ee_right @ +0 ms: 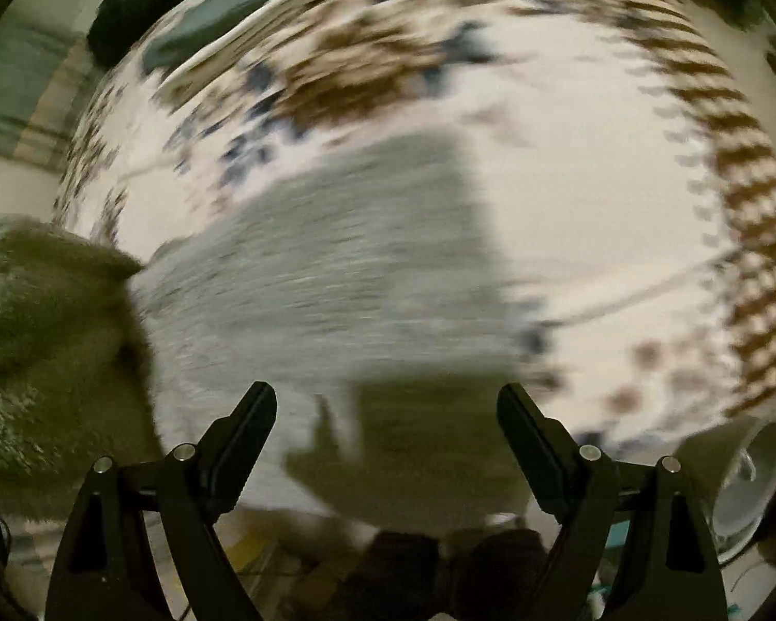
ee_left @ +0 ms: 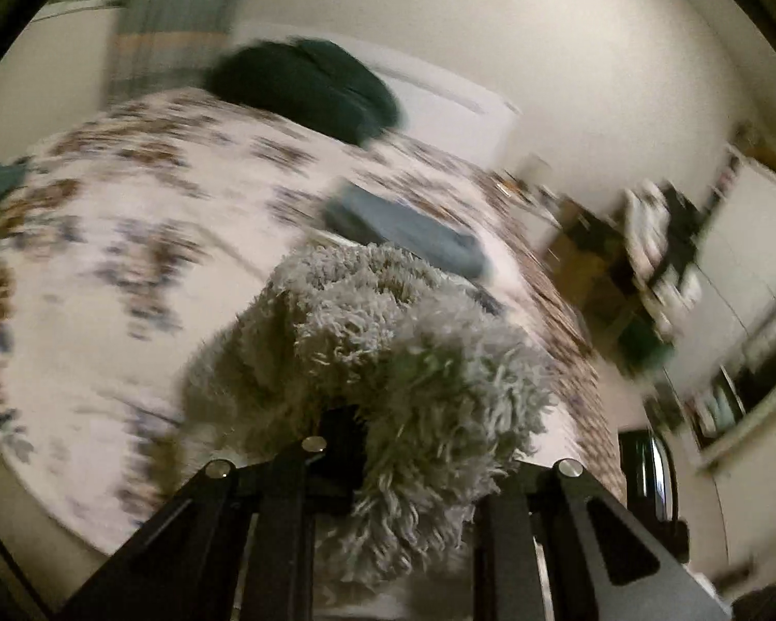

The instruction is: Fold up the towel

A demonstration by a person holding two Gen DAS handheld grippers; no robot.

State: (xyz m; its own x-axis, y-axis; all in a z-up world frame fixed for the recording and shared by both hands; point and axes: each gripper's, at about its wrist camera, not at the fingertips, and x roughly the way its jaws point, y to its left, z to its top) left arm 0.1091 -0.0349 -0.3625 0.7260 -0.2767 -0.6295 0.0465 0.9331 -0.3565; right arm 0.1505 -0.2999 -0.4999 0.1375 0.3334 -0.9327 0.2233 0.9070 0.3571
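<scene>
A shaggy grey towel (ee_left: 377, 362) is bunched up right in front of the left wrist camera, and my left gripper (ee_left: 388, 471) is shut on it; the pile hides the fingertips. In the right wrist view the same grey towel (ee_right: 346, 269) lies spread on the flowered bed cover, with a raised part (ee_right: 41, 341) hanging at the left. My right gripper (ee_right: 387, 414) hovers open above the towel's near edge, nothing between its fingers. Both views are motion-blurred.
The bed has a white cover with brown and blue flowers (ee_left: 129, 217). A folded blue-grey towel (ee_left: 408, 233) and a dark green pillow (ee_left: 305, 88) lie further back. Cluttered furniture (ee_left: 657, 259) stands right of the bed. A white fan-like object (ee_right: 750, 476) sits at the lower right.
</scene>
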